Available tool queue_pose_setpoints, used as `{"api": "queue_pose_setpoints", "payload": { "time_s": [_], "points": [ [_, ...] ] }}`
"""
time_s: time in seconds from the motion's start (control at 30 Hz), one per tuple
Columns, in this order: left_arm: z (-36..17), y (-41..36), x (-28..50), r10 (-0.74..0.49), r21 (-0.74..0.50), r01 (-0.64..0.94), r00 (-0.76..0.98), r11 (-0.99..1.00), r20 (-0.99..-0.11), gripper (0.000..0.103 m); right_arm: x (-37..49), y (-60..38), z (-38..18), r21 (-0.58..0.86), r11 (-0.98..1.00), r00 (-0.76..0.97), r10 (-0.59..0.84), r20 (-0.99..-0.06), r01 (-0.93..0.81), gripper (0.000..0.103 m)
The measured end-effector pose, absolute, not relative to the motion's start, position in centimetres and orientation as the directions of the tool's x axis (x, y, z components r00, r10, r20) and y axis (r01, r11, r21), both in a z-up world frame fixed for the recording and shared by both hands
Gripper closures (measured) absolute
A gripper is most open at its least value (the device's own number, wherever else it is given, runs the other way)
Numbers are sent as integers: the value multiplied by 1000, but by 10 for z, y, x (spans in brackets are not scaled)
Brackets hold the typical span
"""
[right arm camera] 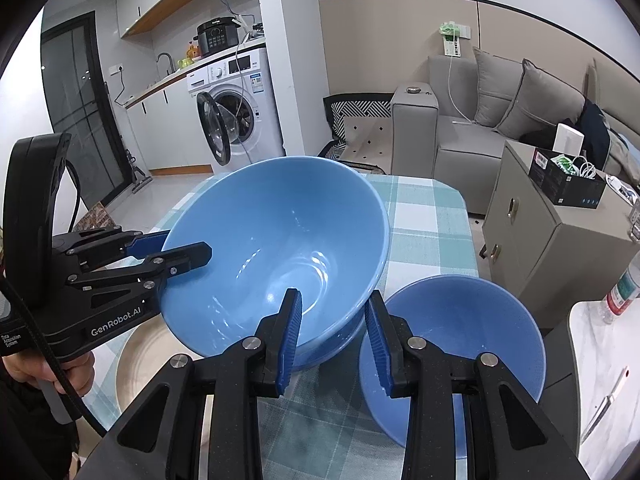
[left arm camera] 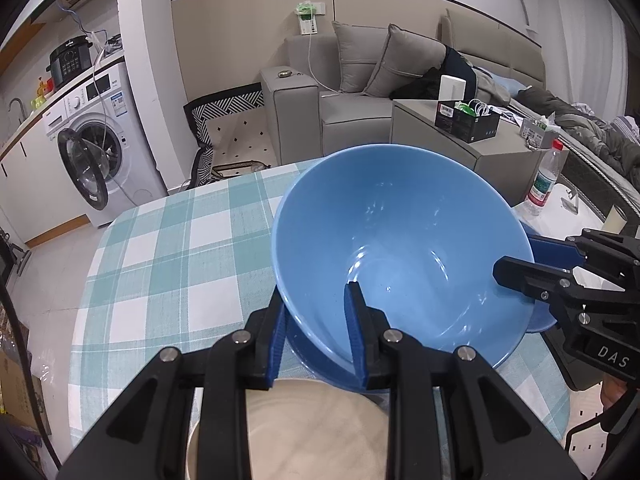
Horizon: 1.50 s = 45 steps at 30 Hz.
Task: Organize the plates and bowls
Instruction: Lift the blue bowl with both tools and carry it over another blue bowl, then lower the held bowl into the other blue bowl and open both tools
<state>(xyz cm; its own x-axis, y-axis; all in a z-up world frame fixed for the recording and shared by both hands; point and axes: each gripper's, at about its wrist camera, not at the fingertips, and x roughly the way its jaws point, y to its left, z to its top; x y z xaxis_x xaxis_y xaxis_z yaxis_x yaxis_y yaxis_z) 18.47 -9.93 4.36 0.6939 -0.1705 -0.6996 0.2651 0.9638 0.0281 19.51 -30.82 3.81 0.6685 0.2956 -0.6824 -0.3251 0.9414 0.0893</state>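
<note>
Left wrist — bowl (left arm camera: 400,240) rim between gripper (left arm camera: 316,336) fingers

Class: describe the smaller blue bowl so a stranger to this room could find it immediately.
Start at the table with the green checked cloth. Two grippers hold a big blue bowl above it. The smaller bowl sits to its right, a darker blue, and nothing grips it.

Left gripper (right arm camera: 188,256) body: white lettering is reading "GenRobot.AI", showing just left of the large blue bowl (right arm camera: 276,264).
Same body, further from the bowl: tiny stacked white print is reading "Data Acquisition System".
Right gripper (left arm camera: 516,276) body: white letters are reading "DAS", just right of the bowl.
Washing machine (right arm camera: 236,108) stickers, beyond the bowl: print is showing too small to read.
</note>
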Motion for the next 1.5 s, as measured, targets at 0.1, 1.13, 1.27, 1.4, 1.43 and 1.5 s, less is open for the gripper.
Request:
{"api": "queue_pose_setpoints", "payload": {
  "time_s": [0.1, 1.13, 1.27, 1.4, 1.43, 1.5],
  "points": [
    [37, -97, 186, -161, 35, 262, 690, 965, -705, 77, 198, -305, 30, 88, 941, 661, 294, -690, -328, 69],
    [-10, -92, 199, -112, 59, 237, 648, 970, -753, 77, 206, -279, -11, -3, 951, 659, 211, -722, -308, 69],
    [-13, -92, 200, -114, 58, 239, 642, 969, -758, 77, 208, -277, -15, -13, 952, 653, 199, -731, -304, 69],
    [-16, -93, 199, -107, 65, 239, 641, 969, -760, 77, 207, -273, -19, -37, 954, 656, 177, -734, -298, 69],
    [-17, -94, 199, -102, 73, 240, 642, 968, -759, 77, 206, -272, -20, -42, 954, 656, 171, -735, -297, 69],
    [-18, -95, 198, -99, 79, 241, 644, 967, -759, 77, 206, -270, -21, -54, 955, 660, 160, -734, -291, 69]
  ]
}}
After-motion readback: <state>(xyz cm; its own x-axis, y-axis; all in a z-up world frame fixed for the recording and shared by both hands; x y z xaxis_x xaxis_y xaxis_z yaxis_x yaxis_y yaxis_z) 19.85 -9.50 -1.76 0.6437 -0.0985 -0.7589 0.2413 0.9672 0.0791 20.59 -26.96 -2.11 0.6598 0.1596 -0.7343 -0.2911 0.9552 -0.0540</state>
